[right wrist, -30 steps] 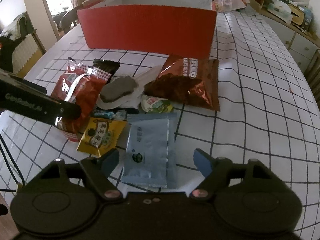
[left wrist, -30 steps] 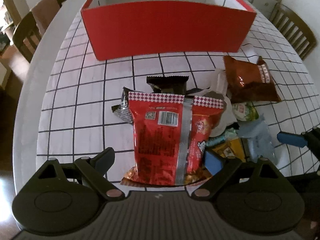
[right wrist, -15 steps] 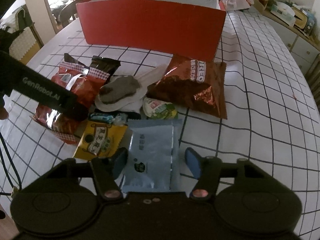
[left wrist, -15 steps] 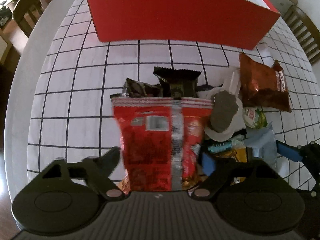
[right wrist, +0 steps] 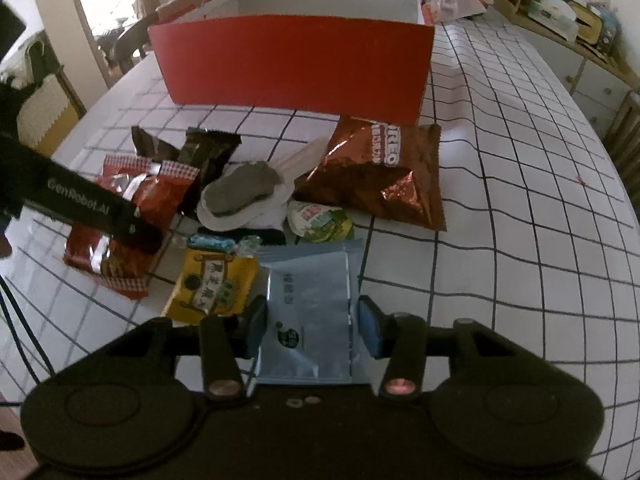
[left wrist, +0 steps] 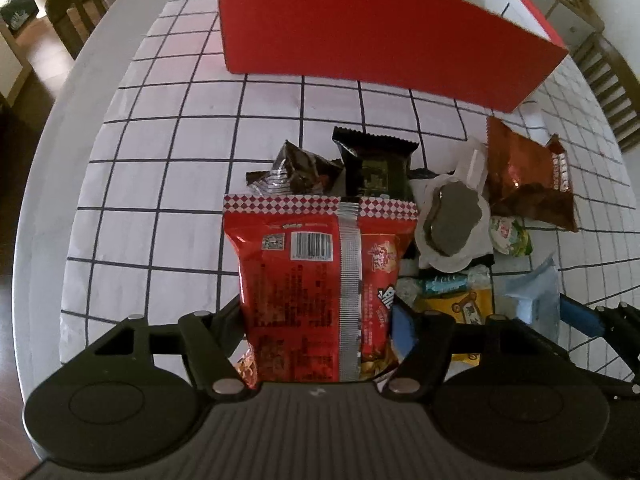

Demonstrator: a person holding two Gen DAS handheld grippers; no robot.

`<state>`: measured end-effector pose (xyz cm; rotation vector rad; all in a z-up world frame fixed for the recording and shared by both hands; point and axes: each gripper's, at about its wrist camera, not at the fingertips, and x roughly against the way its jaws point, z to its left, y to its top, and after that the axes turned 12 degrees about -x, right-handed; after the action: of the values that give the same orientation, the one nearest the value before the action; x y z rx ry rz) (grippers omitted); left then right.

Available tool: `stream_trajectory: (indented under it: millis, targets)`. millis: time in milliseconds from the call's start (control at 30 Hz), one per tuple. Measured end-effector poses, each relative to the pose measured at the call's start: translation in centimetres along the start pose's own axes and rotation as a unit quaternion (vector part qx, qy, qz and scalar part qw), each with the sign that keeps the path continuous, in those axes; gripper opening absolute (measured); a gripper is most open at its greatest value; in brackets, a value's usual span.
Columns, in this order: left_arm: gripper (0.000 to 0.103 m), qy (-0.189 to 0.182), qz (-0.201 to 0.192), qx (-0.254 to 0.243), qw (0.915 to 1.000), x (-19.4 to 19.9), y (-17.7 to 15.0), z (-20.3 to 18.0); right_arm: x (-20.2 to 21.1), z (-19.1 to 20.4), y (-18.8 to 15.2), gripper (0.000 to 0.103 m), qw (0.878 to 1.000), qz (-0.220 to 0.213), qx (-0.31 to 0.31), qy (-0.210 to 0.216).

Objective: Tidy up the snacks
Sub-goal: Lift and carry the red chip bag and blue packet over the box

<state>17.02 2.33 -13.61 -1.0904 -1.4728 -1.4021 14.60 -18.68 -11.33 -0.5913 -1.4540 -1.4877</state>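
Both jaws just closed: left hand-held gripper (left wrist: 316, 320) clamped on red bag (left wrist: 316, 276); right hand-held gripper (right wrist: 312, 326) on blue pouch (right wrist: 310, 312); both ready to be lifted.

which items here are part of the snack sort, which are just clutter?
Job: red bag in left claw; blue pouch in right claw; yellow packet; Oreo bag; red box.
Clutter: chairs; sideboard items.
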Motion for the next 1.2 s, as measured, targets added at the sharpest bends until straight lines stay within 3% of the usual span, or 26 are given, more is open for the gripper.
stream_trajectory:
  millis: [333, 800, 1200]
  targets:
    - [0.071, -0.015, -0.042, 0.012, 0.9990, 4.1, -1.0, 0.4, 4.4, 0.3, 0.4, 0.046, 0.999, -0.037, -0.028, 0.018]
    - [0.071, -0.002, -0.124, 0.002, 0.9923, 12.3, -0.9, 0.7, 11.1, 2.7, 3.2, 0.046, 0.993, -0.111, -0.037, 0.034]
    - [0.071, 0.014, -0.171, -0.019, 0.9849, 16.0, 3.7, 0.7, 13.2, 3.7, 9.1, 0.046, 0.986, -0.156, -0.018, 0.051]
